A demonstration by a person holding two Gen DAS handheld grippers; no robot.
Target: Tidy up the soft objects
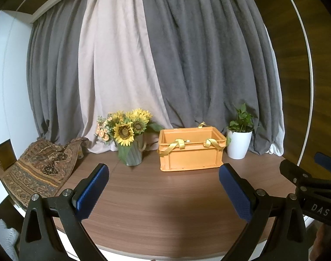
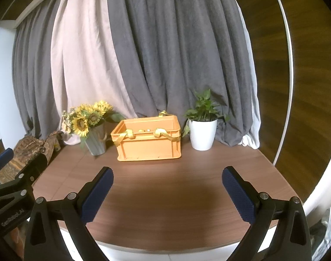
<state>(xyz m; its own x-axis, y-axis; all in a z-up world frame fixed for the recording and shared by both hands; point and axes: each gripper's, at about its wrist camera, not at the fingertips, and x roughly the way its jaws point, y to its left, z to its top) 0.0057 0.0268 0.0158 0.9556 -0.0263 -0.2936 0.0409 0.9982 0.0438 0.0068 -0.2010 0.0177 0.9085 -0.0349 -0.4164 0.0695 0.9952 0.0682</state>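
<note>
Both claws are hovering low over the near edge of the brown wooden surface [image 1: 165,195], side by side and level, each pointing toward the curtain [image 1: 165,54] at the back. The left claw [image 1: 164,192] is standing released, its blue pads [image 1: 91,193] spread wide with nothing between them; the right claw [image 2: 167,193] is likewise released and gripping nothing. The orange crate [image 1: 190,152] is sitting toward the back of the surface, its long axis running left to right, one long wall facing the claws and its mouth opening upward. Yellow ribbon straps [image 1: 173,146] are draping over its near rim, and a few small items are lying inside, too small to identify. A patterned brown cloth [image 1: 39,169] is lying crumpled at the far left of the surface, its length trailing from the back corner toward the near edge. The left view is showing most of this cloth, while the right view is catching only part of it behind the other claw's frame. A vase of sunflowers [image 1: 130,134] is standing just left of the crate, and a white potted plant [image 1: 239,139] just right of it.
</note>
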